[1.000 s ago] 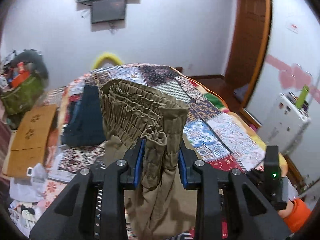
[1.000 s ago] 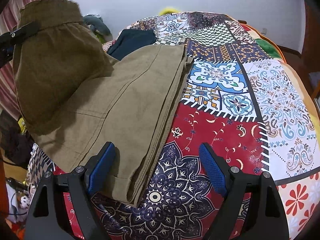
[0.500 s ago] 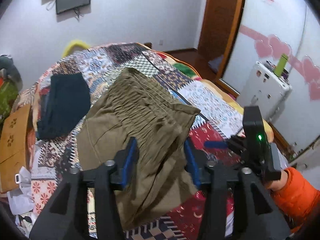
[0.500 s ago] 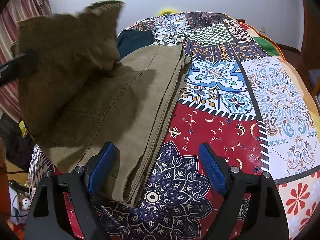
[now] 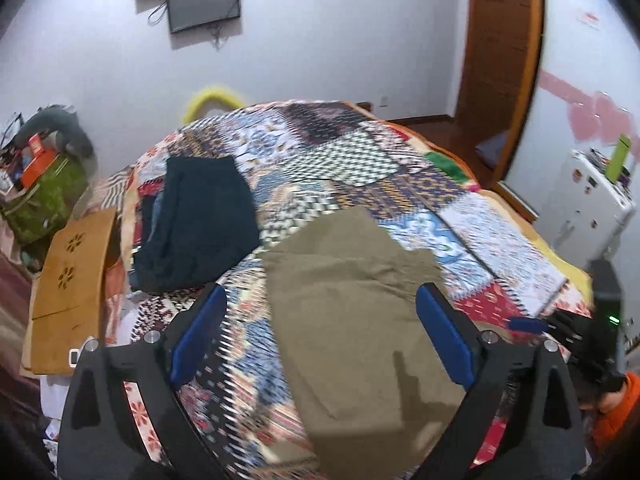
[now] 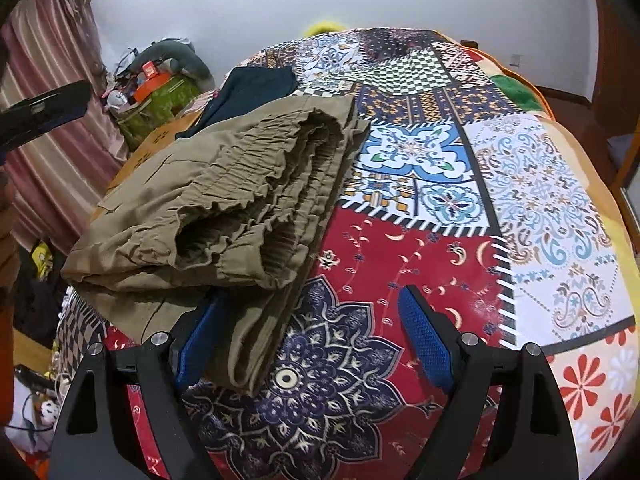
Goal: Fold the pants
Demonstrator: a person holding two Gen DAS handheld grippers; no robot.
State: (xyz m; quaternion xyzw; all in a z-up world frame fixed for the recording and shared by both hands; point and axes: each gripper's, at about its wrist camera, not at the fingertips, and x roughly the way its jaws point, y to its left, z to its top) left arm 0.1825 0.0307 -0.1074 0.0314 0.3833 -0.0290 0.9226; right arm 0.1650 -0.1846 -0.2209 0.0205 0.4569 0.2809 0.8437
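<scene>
The olive-brown pants (image 6: 224, 216) lie folded on the patchwork bedspread (image 6: 440, 240), the gathered elastic waistband on top, facing the right wrist camera. In the left wrist view the pants (image 5: 352, 312) show as a flat folded rectangle. My left gripper (image 5: 320, 332) is open and empty, raised above the pants. My right gripper (image 6: 316, 340) is open and empty, low over the bed, its left finger (image 6: 196, 348) partly hidden under the near edge of the pants.
A folded dark navy garment (image 5: 196, 224) lies on the bed beyond the pants. A wooden board (image 5: 68, 288) and cluttered bags (image 5: 40, 192) stand off the bed's left side. A white cabinet (image 5: 588, 208) stands at the right. A curtain (image 6: 44, 120) hangs at left.
My left gripper has let go of the waistband, opened and pulled back. The waistband end has dropped onto the rest of the pants. The right gripper has stayed in place.
</scene>
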